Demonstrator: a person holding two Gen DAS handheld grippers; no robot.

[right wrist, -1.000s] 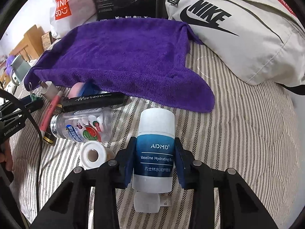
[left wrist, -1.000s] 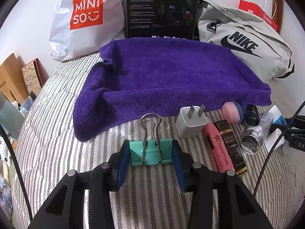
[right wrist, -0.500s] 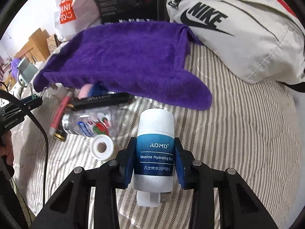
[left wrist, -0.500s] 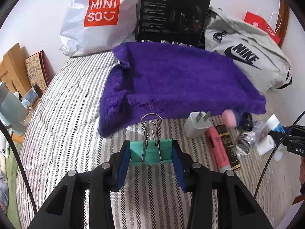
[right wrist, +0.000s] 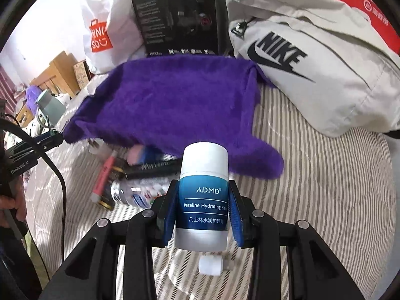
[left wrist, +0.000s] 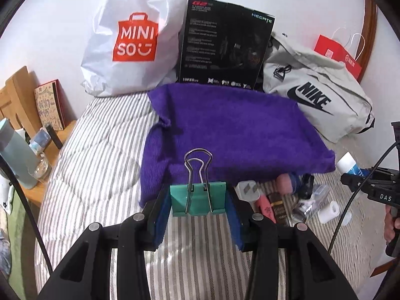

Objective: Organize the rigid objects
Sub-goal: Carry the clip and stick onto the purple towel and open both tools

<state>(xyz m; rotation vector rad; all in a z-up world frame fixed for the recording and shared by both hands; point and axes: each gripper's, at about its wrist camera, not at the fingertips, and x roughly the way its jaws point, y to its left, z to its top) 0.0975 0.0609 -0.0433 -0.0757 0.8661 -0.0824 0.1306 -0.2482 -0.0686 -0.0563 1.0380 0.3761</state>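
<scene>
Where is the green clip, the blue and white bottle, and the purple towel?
green clip (left wrist: 198,198): left wrist view, on its green body.
blue and white bottle (right wrist: 203,201): right wrist view, on its blue label.
purple towel (left wrist: 232,130): left wrist view, on its flat top.

A bed (left wrist: 105,155) with a grey-and-white striped cover carries everything. A purple towel (left wrist: 232,130) lies spread across its middle. Behind the towel stand a white shopping bag (left wrist: 130,42) and a black box (left wrist: 225,45), with a grey sports bag (left wrist: 322,100) off its far right corner. Along the towel's near edge lies a cluster: a white plug (left wrist: 246,190), a pink tube (left wrist: 266,206), a dark tube (left wrist: 280,207), a clear bottle (right wrist: 140,191) on its side and a small white roll (left wrist: 328,211).
</scene>
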